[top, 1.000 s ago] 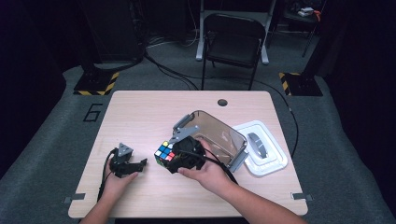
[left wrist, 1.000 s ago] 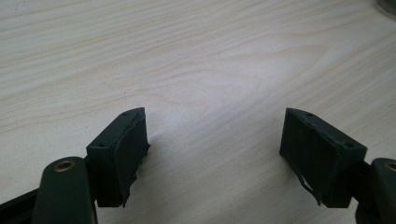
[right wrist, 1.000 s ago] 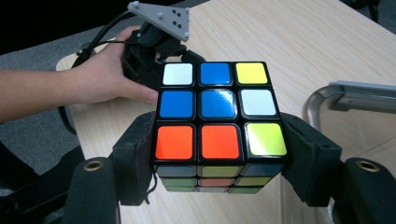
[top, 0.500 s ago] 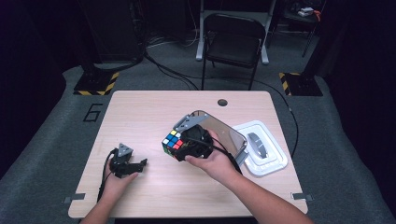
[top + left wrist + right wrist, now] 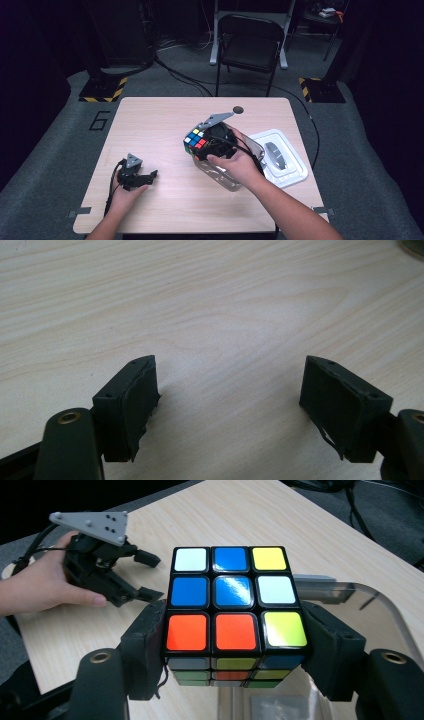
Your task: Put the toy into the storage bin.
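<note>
The Rubik's cube (image 5: 235,615) is sitting clamped between the jaws of the right gripper (image 5: 235,650), held above the clear plastic container (image 5: 235,172) near the table's (image 5: 150,120) middle. The left gripper (image 5: 227,405) is resting near the table's left front, its jaws standing wide with nothing between them.

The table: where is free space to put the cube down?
The table's far-left part, from its far edge down to the left gripper, lies bare; so does the near strip between the two forearms. It is crowded on the right: clear box, white tray, and the right gripper holding the cube.
</note>
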{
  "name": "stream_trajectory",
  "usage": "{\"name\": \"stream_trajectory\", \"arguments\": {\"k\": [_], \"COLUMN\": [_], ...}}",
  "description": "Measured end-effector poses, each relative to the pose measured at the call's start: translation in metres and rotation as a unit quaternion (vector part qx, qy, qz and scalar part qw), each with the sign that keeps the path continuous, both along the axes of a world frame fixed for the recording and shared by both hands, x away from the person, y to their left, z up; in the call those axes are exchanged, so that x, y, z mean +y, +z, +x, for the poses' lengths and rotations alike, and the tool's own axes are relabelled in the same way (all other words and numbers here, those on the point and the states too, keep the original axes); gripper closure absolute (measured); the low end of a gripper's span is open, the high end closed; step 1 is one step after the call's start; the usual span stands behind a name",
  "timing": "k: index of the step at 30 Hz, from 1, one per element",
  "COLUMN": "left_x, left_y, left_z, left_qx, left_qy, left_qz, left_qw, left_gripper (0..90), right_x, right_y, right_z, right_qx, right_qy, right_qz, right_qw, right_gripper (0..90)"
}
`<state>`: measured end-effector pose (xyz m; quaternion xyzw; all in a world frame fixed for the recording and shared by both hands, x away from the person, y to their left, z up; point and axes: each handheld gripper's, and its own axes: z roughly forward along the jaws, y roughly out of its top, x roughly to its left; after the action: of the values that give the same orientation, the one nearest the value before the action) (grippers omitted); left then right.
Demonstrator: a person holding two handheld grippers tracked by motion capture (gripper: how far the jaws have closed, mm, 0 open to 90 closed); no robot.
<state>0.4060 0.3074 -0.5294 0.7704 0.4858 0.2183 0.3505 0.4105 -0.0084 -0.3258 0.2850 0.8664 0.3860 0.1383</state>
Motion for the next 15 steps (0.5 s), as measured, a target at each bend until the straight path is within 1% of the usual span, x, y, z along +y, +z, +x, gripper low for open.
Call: {"name": "stream_trajectory", "arguments": {"k": [1, 2, 4, 6, 8, 10, 14, 15], "left_x": [0.000, 0.000, 0.000, 0.000, 0.000, 0.000, 0.000, 0.000], "left_y": [0.000, 0.000, 0.000, 0.000, 0.000, 0.000, 0.000, 0.000], "left_z": [0.000, 0.000, 0.000, 0.000, 0.000, -0.001, -0.001, -0.001], "left_qx": [0.001, 0.001, 0.000, 0.000, -0.001, -0.001, -0.001, -0.001], "left_qy": [0.000, 0.000, 0.000, -0.001, -0.001, -0.001, -0.001, -0.001], "left_qz": [0.000, 0.000, 0.001, 0.001, 0.001, 0.001, -0.001, -0.001], "left_qw": [1.0000, 1.0000, 1.0000, 1.0000, 1.0000, 1.0000, 1.0000, 1.0000], "left_gripper": [22.8, 22.8, 22.8, 22.8, 22.8, 22.8, 22.8, 22.8], "right_x": [-0.001, -0.004, -0.006, -0.008, -0.011, -0.013, -0.018, -0.018], "right_y": [0.001, 0.000, 0.000, 0.000, -0.001, -0.001, -0.002, -0.002], "right_z": [0.001, 0.004, 0.008, 0.011, 0.015, 0.018, 0.025, 0.026], "right_qx": [0.005, -0.002, -0.004, -0.003, -0.003, -0.002, -0.007, -0.004], "right_qy": [-0.006, -0.003, -0.006, -0.015, -0.017, -0.020, -0.020, -0.023], "right_qz": [0.000, 0.001, -0.002, 0.000, -0.003, -0.002, -0.002, -0.002], "right_qw": [1.0000, 1.0000, 1.0000, 0.9999, 0.9999, 0.9998, 0.9998, 0.9997], "right_gripper": [33.9, 33.9, 33.9, 33.9, 33.9, 33.9, 33.9, 33.9]}}
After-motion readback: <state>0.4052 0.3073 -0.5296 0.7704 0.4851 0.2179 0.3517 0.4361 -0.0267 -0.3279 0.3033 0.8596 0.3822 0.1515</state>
